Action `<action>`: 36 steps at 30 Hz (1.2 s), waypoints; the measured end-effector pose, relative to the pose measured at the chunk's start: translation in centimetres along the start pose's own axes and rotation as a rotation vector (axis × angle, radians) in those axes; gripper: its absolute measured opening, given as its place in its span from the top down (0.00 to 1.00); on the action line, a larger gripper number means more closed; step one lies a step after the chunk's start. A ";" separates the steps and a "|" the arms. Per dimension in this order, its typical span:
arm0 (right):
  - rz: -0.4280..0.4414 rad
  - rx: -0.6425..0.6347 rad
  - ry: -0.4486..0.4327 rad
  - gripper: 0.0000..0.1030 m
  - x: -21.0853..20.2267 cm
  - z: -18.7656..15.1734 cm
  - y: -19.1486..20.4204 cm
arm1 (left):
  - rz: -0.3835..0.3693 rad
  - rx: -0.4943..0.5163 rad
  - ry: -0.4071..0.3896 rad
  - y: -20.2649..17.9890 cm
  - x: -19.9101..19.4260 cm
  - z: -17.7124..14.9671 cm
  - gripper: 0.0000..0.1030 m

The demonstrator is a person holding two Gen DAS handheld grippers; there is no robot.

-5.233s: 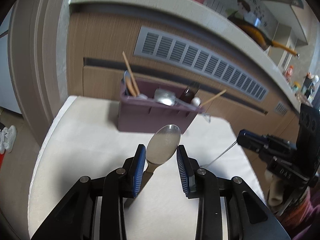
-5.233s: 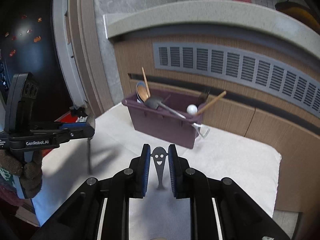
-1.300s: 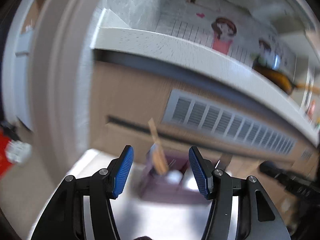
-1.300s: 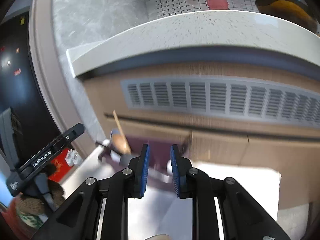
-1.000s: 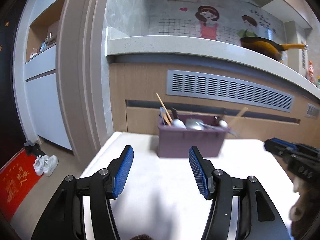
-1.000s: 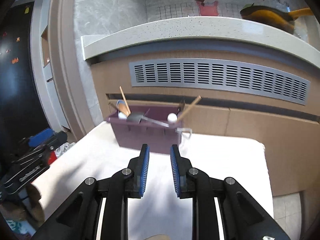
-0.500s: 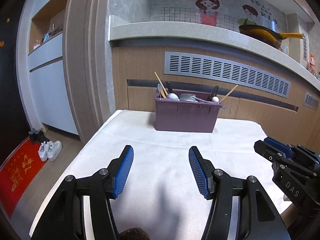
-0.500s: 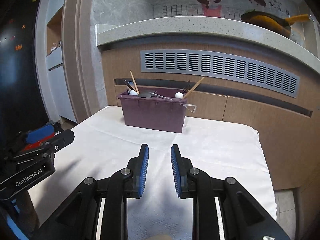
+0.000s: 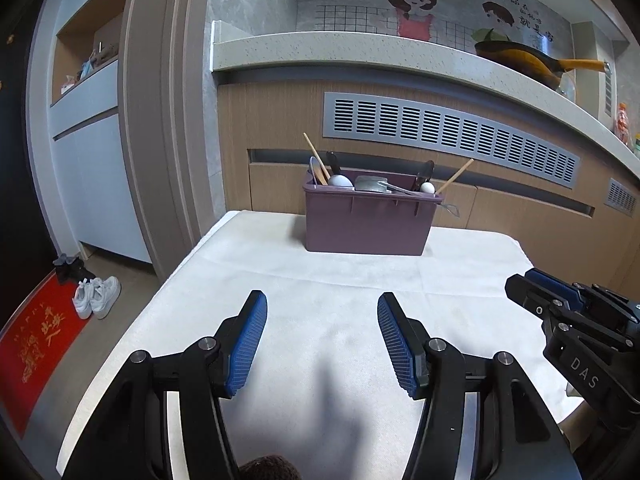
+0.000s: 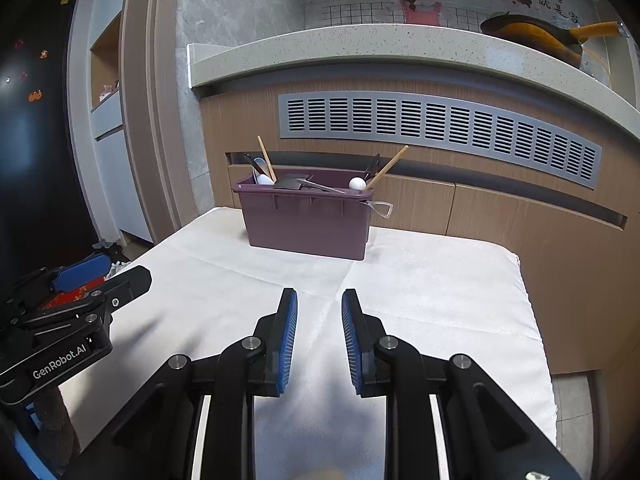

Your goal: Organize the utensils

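A purple utensil bin [image 9: 366, 222] stands at the far edge of the white-clothed table [image 9: 320, 292]; it also shows in the right wrist view [image 10: 306, 220]. Several utensils stick out of it: wooden chopsticks [image 9: 314, 158], spoons [image 9: 340, 180], a metal spatula [image 10: 292, 182]. My left gripper [image 9: 320, 320] is wide open and empty, held above the near part of the table. My right gripper [image 10: 319, 316] has a narrow gap between its pads and holds nothing. Each gripper shows at the edge of the other's view, the right [image 9: 560, 304] and the left [image 10: 80, 292].
A wooden cabinet front with a grey vent grille [image 9: 448, 138] rises right behind the table under a stone counter [image 9: 360, 52] bearing a pan [image 9: 520, 60]. Left of the table lie white shoes [image 9: 96, 296] and a red mat [image 9: 36, 344] on the floor.
Both grippers have let go of their utensils, which are no longer between the pads, and have drawn back from the bin to the near side of the table. The left jaws opened wide.
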State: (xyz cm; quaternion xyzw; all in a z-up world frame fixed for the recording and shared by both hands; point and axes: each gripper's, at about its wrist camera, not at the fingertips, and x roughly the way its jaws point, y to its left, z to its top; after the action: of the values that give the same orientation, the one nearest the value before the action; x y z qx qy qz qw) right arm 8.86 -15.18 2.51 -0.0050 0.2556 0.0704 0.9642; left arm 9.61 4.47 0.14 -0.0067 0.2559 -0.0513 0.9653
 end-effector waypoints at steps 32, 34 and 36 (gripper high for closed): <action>-0.015 0.001 0.000 0.78 -0.1 -0.1 0.1 | 0.012 -0.014 0.011 0.1 0.0 -0.2 0.43; -0.014 0.001 0.001 0.77 -0.1 -0.1 0.1 | 0.011 -0.013 0.013 0.0 0.0 -0.2 0.43; -0.014 0.001 -0.001 0.77 -0.1 -0.1 0.1 | 0.013 -0.014 0.014 0.0 0.0 -0.3 0.43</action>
State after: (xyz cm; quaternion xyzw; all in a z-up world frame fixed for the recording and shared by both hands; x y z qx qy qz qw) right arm 8.69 -15.11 2.50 -0.0064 0.2552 0.0633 0.9648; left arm 9.47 4.47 -0.12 -0.0115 0.2630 -0.0434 0.9638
